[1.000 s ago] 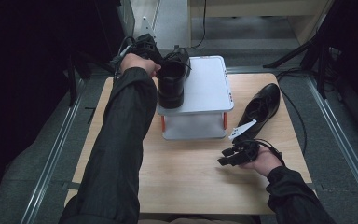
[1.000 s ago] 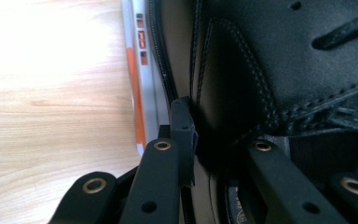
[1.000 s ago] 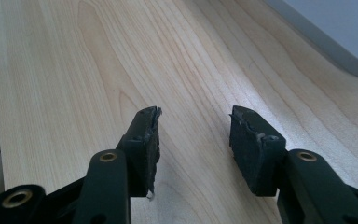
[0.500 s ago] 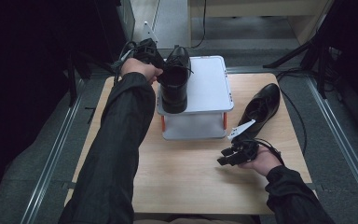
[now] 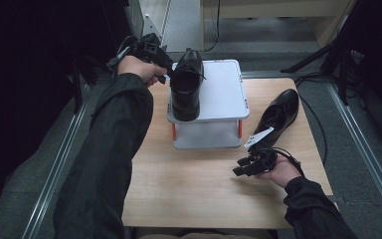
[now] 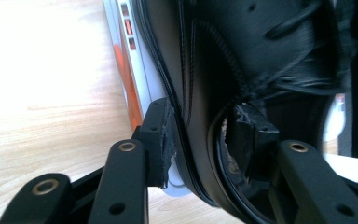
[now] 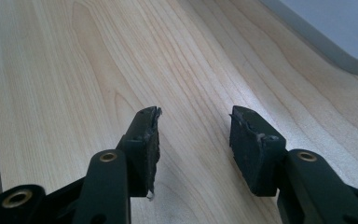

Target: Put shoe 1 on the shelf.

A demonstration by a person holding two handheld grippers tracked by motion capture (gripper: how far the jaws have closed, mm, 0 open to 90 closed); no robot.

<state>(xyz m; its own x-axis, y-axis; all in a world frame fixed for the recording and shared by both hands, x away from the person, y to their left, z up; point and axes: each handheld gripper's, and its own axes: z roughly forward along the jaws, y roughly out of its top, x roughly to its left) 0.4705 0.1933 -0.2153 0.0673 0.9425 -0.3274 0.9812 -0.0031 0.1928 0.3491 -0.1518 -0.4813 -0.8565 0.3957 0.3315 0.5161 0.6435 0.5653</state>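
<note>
A black leather lace-up shoe stands on the left side of a white raised stand, toe toward the person. My left gripper is at its heel. In the left gripper view the shoe's heel wall runs between the jaws of my left gripper, one pad outside and one inside the opening. These jaws have just been opening, and a gap shows at the inner pad. A second black shoe lies on the table at right. My right gripper rests open near it, and in its own view this gripper has nothing between its fingers.
The wooden table has free room in front of the stand. A white tag sticks out by the second shoe. Cables trail off the right edge, and metal rails run along both sides on the floor.
The left hand has drawn back a little to the left and up at the shoe's heel. The shoe stays put on the stand. The right hand has not moved.
</note>
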